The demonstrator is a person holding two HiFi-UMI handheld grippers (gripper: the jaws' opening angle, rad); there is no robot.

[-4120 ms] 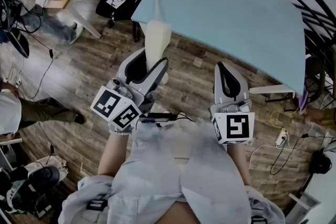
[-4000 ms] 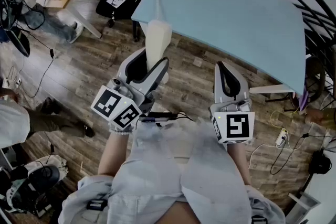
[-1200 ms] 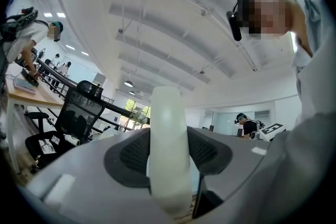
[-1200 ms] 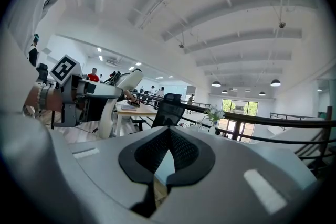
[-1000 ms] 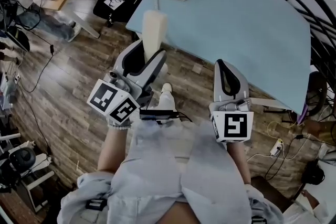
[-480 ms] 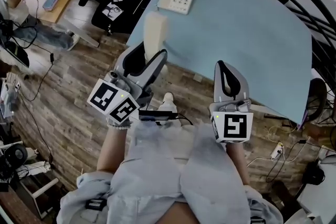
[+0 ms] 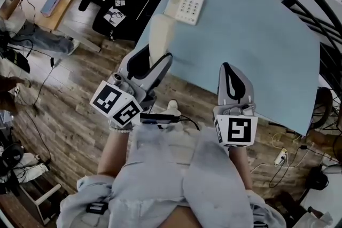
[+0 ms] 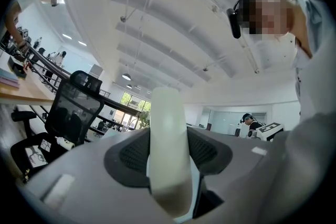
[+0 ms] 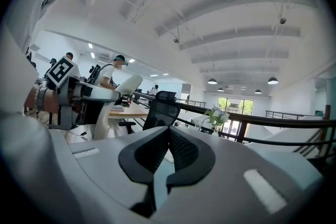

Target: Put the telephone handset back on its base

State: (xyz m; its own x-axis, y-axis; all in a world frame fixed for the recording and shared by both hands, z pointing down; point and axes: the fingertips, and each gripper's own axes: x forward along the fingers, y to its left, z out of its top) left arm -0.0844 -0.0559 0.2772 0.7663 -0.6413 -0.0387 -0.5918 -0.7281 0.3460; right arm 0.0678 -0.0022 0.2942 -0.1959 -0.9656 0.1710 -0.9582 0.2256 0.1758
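Bringing the handset home

The left claw (image 7: 154,56) gripped the cream handset (image 7: 160,33) upright by its lower end, poised over the near-left edge of the tabletop (image 7: 256,34). The base (image 7: 186,2), keypad up, lay farther along that tabletop, well apart from the handset, its cradle apparently vacant. The right claw (image 7: 230,69) was pressed closed on nothing, hovering over the near edge. By the look of it, the pick-up was done. What remained was the reach to the base, laying the handset in the cradle, and letting go.
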